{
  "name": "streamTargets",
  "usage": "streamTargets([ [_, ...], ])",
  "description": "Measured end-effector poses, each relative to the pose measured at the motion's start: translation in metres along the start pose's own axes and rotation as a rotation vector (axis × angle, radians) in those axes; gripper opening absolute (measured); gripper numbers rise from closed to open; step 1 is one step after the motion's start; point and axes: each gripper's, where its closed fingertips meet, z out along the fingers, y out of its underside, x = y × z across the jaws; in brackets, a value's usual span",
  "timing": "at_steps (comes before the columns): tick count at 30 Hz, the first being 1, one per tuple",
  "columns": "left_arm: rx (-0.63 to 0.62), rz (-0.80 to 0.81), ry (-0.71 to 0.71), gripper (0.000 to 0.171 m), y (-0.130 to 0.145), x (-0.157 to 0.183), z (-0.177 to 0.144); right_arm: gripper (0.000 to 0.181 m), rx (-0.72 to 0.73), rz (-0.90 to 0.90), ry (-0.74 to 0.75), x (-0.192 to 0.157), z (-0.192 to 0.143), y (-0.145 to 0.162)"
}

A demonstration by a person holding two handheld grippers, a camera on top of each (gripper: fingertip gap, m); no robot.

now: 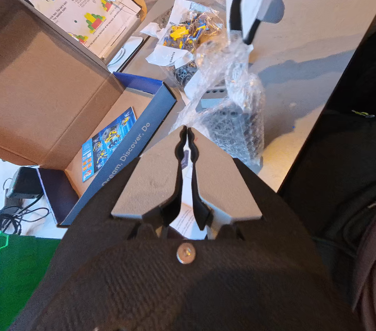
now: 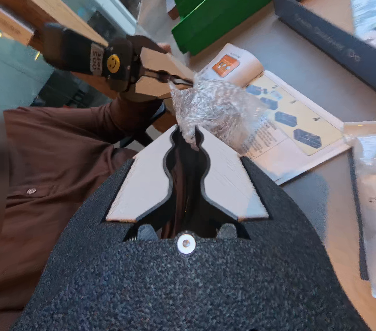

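Left gripper (image 1: 187,129): beige fingers drawn together at the tips, pinching the lower edge of a clear plastic bag (image 1: 227,109); the same gripper shows in the right wrist view at 10 o'clock (image 2: 184,82), its tips on the bag's far edge. Right gripper (image 2: 188,135): white fingers with a narrow gap, a twisted corner of the bag (image 2: 211,105) clamped between them; in the left wrist view it enters from 12 o'clock (image 1: 243,37), gripping the bag's upper end. The bag hangs stretched between the two grippers, above the table (image 1: 317,40); it holds dark grey pieces with round holes, though blur and crinkled film make their exact kind hard to tell. Other bags of parts (image 1: 187,34), yellow, blue and black, with white paper tags, lie on the table at 12 o'clock of the left gripper, beyond the held bag. Open cardboard box (image 1: 61,85), blue outside and brown inside, at 9 to 10 o'clock in the left wrist view, with a blue leaflet (image 1: 107,144) lying flat in its tray. Printed instruction sheet (image 1: 81,2) with coloured brick drawings, propped against the raised box lid at 11 o'clock. Open booklet (image 2: 289,117) with blue box drawings, flat on the table at 2 o'clock of the right gripper, under the bag. Green board (image 2: 219,6) at 12 o'clock in the right wrist view. Brown sleeve (image 2: 61,148) of a person at 9 o'clock there.
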Motion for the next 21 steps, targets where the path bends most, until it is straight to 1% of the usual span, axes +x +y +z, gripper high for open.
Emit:
streamTargets([
  [1,0.002,0.001,-0.003,0.0,-0.001,0.0,-0.002,0.01,0.036,0.012,0.03,0.007,-0.004,-0.005],
  [2,0.007,0.001,0.005,0.0,-0.003,0.001,-0.004,0.018,0.08,0.025,0.105,0.02,-0.011,-0.012],
  [3,0.016,-0.001,0.014,0.0,-0.006,0.003,-0.006,0.048,0.113,0.037,0.203,0.035,-0.018,-0.017],
  [4,0.02,0.002,0.013,0.0,-0.008,0.004,-0.007,0.062,0.124,0.038,0.28,0.045,-0.023,-0.02],
  [6,0.019,0.021,0.008,0.0,-0.01,0.006,-0.009,0.062,0.137,0.008,0.342,0.047,-0.027,-0.024],
  [8,0.017,0.023,0.001,0.0,-0.01,0.005,-0.009,0.067,0.143,-0.017,0.391,0.046,-0.03,-0.027],
  [9,0.013,0.017,0.001,0.0,-0.009,0.004,-0.009,0.063,0.141,-0.034,0.383,0.042,-0.028,-0.028],
  [10,0.011,0.01,-0.004,0.0,-0.008,0.001,-0.009,0.053,0.132,-0.038,0.319,0.032,-0.023,-0.027],
  [12,0.015,-0.011,-0.008,0.0,-0.006,-0.005,-0.01,0.032,0.088,-0.004,0.132,0.008,-0.012,-0.017],
  [13,0.02,-0.025,-0.013,0.0,-0.006,-0.009,-0.011,0.024,0.054,0.013,0.087,0.005,-0.007,-0.01],
  [14,0.022,-0.038,-0.013,0.0,-0.004,-0.012,-0.012,0.028,0.03,0.022,0.103,0.01,-0.005,-0.005],
  [16,0.025,-0.057,-0.016,0.0,-0.002,-0.017,-0.012,0.048,-0.017,0.031,0.188,0.026,-0.004,0.003],
  [17,0.03,-0.063,-0.023,0.0,-0.002,-0.019,-0.013,0.047,-0.039,0.033,0.204,0.029,-0.004,0.007],
  [19,-0.051,-0.022,-0.143,0.0,0.013,-0.041,-0.014,0.034,-0.077,0.018,0.233,0.034,-0.012,0.014],
  [20,-0.056,-0.026,-0.177,0.0,0.018,-0.051,-0.016,0.038,-0.067,0.013,0.247,0.036,-0.02,0.014],
  [21,-0.033,-0.07,-0.144,0.0,0.018,-0.053,-0.019,0.042,-0.026,0.017,0.246,0.036,-0.03,0.008],
])
